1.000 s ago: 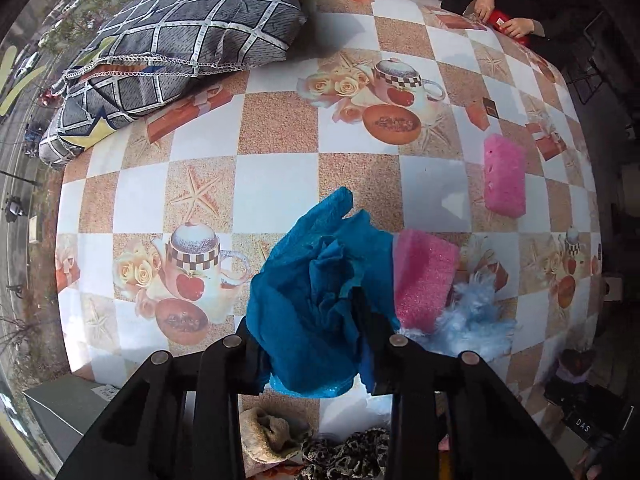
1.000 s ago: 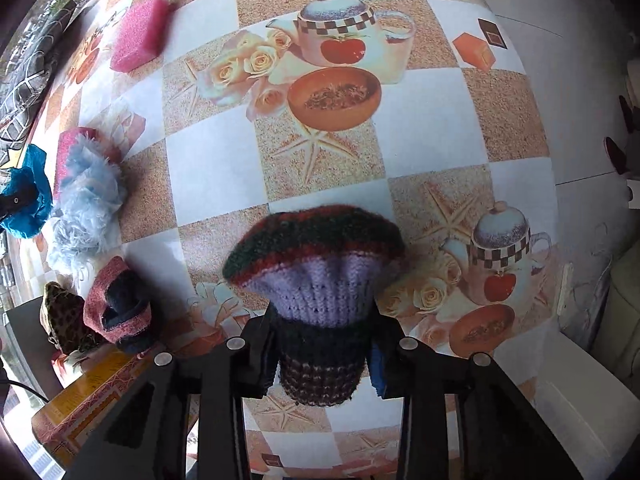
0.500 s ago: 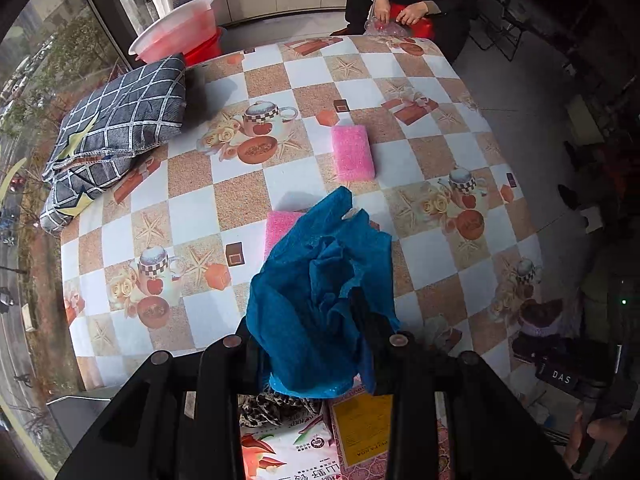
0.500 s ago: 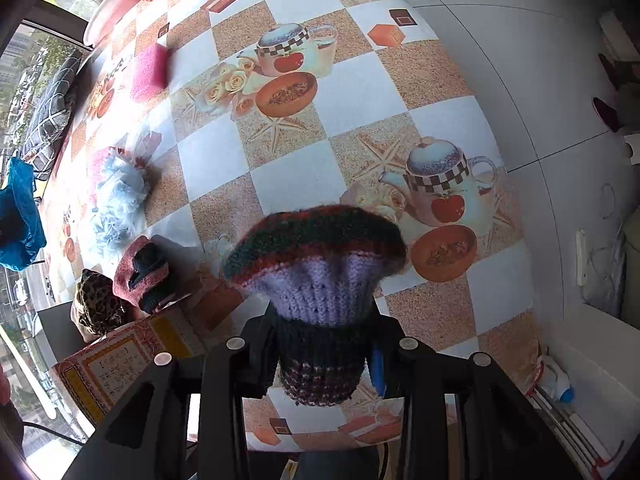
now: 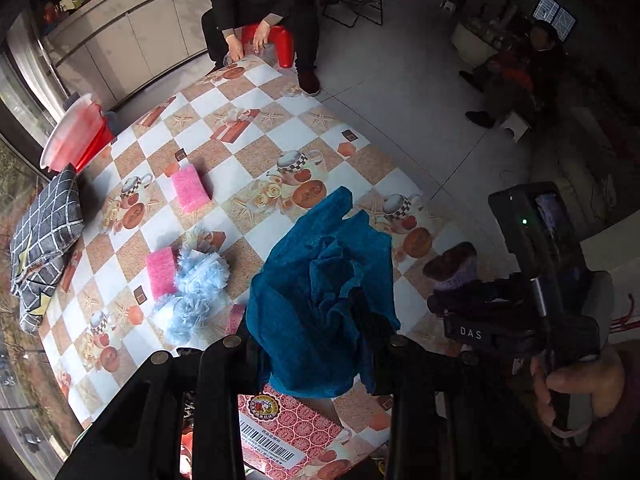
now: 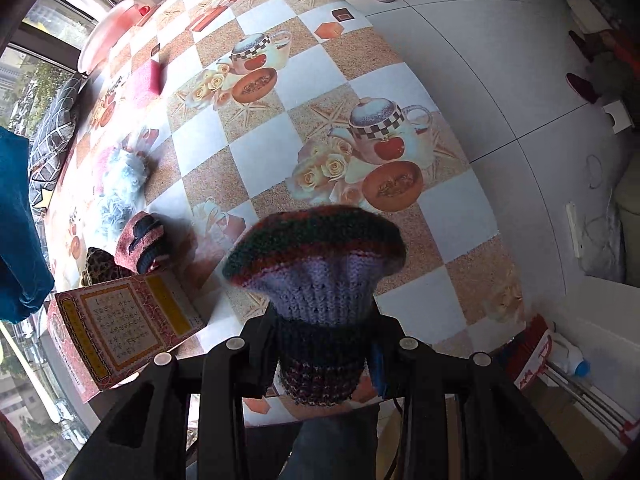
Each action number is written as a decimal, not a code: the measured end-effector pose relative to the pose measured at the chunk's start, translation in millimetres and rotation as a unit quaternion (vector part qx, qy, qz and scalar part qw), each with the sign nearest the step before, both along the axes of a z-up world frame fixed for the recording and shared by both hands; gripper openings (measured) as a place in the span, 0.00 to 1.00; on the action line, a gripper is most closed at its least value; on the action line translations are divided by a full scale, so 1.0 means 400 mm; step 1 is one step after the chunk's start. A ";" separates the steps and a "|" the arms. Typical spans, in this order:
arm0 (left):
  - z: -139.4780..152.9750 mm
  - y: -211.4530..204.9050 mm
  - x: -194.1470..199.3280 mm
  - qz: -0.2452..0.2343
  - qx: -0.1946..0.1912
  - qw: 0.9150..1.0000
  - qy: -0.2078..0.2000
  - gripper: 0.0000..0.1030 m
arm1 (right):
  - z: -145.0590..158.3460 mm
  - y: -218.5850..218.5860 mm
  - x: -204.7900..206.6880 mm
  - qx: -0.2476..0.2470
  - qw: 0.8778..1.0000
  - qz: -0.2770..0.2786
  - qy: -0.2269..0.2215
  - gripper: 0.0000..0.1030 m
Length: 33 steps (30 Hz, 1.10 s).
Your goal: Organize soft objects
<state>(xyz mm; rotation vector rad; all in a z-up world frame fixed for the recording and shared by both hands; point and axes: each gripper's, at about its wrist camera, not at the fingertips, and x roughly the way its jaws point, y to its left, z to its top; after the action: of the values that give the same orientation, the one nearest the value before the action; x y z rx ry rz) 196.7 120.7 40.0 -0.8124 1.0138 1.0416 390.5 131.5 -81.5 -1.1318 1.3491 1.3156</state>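
Left wrist view: the blue cloth [image 5: 320, 304] is pinched in the left gripper [image 5: 316, 354] at lower centre and has been lifted well clear of the table [image 5: 256, 160]. The knitted hat [image 6: 320, 280], clamped by the right gripper [image 6: 322, 344], has risen likewise; both appear bound for the printed box [image 6: 120, 328].

A table [image 5: 256, 160] with a checked teapot-print cloth carries two pink sponges [image 5: 189, 189], a fluffy pale-blue item [image 5: 196, 288], a grey grid-patterned cushion [image 5: 44, 240] and a red patterned box [image 5: 288, 436].
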 end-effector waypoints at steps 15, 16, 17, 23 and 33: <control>0.009 -0.219 0.093 -0.142 -0.029 0.988 -0.050 0.36 | 0.023 -0.097 0.032 0.001 1.000 -0.004 -0.024 0.36; 0.008 -0.232 0.086 -0.145 -0.030 0.988 -0.051 0.36 | 0.025 -0.102 0.028 0.000 1.000 0.000 -0.026 0.36; 0.006 -0.245 0.079 -0.146 -0.032 0.987 -0.052 0.36 | 0.025 -0.108 0.023 -0.002 1.000 0.004 -0.026 0.36; -0.003 -0.317 0.023 -0.137 -0.041 0.988 -0.061 0.36 | 0.024 -0.153 -0.027 -0.010 0.999 0.042 -0.027 0.36; 0.004 -0.419 -0.131 -0.050 -0.034 0.995 -0.076 0.36 | 0.034 -0.245 -0.171 -0.014 0.989 0.145 -0.018 0.36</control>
<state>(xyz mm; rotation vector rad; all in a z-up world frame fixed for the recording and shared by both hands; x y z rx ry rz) 144.4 -46.9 41.5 -0.8728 0.9542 0.8504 322.3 33.5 -67.9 -1.4060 1.2116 1.4763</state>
